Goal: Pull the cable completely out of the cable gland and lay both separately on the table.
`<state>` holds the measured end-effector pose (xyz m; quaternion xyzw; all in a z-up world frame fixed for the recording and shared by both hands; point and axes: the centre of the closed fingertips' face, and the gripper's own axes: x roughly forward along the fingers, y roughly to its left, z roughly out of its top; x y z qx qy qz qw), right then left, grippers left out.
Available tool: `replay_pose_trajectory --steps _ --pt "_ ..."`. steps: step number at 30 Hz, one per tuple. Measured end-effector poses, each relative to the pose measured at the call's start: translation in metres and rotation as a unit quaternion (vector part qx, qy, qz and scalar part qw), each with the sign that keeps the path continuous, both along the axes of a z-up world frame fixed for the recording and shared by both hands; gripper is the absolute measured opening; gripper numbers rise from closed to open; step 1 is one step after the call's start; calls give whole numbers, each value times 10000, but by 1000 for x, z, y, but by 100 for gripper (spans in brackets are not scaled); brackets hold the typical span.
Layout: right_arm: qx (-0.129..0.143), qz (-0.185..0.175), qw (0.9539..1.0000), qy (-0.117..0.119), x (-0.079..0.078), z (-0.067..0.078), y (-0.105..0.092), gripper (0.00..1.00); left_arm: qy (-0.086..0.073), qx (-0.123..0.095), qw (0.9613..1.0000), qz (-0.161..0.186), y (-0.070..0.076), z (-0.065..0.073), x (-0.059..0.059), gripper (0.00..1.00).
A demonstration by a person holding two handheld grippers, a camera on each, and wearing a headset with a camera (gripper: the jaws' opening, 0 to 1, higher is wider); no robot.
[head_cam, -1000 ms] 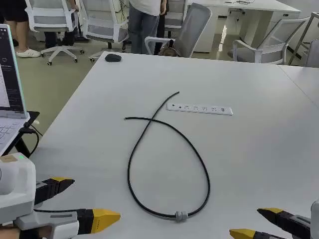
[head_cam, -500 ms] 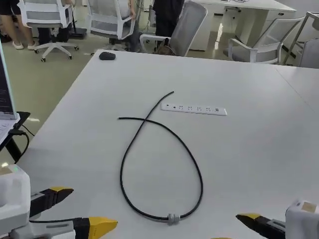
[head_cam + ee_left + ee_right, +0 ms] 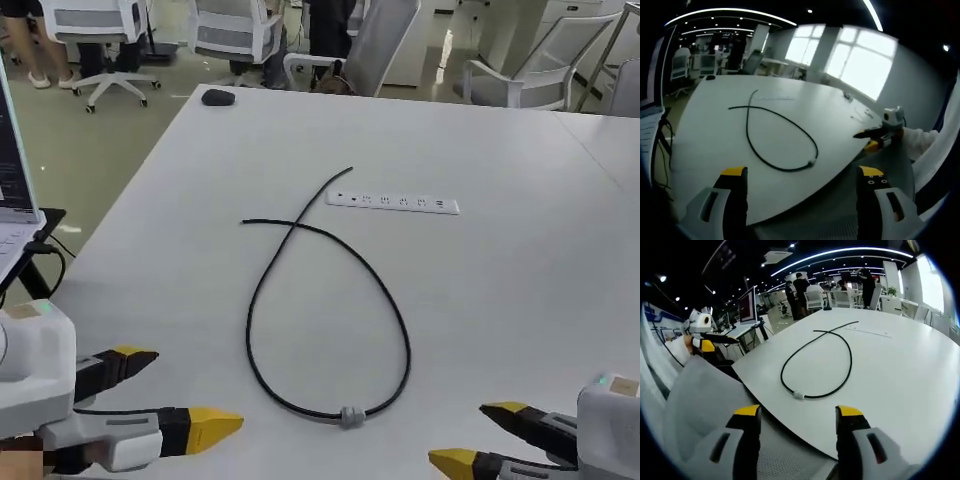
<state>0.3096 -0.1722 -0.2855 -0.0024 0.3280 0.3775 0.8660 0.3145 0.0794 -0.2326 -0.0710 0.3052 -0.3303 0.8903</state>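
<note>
Cropping both tools at the bottom of the head view: left gripper at lower left, right gripper at lower right, with little more than the yellow-tipped jaws and parts of the white bodies inside the frame. Cutting off a laptop at the left edge and office chairs along the top, people behind them seen from the waist down. Too small to make out in any view: the thread or nut of the gland, reduced to a pale grey lump at lower centre. Sitting on the white table at the lowest point of a teardrop loop, threaded on a thin black cable. Crossing over itself at upper centre, with one loose end pointing left and the other reaching up near a white power strip. Lying flat all the way round, free of kinks. Parked at the far corner, upper left, a dark mouse. Jaws spread wide and empty on both tools, one to either side of the gland, touching neither cable nor gland.
</note>
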Motion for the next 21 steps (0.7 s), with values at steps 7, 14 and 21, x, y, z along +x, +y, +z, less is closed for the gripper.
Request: replay_pose_trajectory --steps 7,14,21 --pt "-89 121 9999 -77 5 0 -5 63 -84 9 10000 32 1 3 3 90" --pt "-271 282 9991 -178 10 -2 -11 63 -131 55 9999 13 1 4 5 89" --pt "-426 504 9976 -207 17 -15 -13 64 -111 81 9999 7 0 -1 6 89"
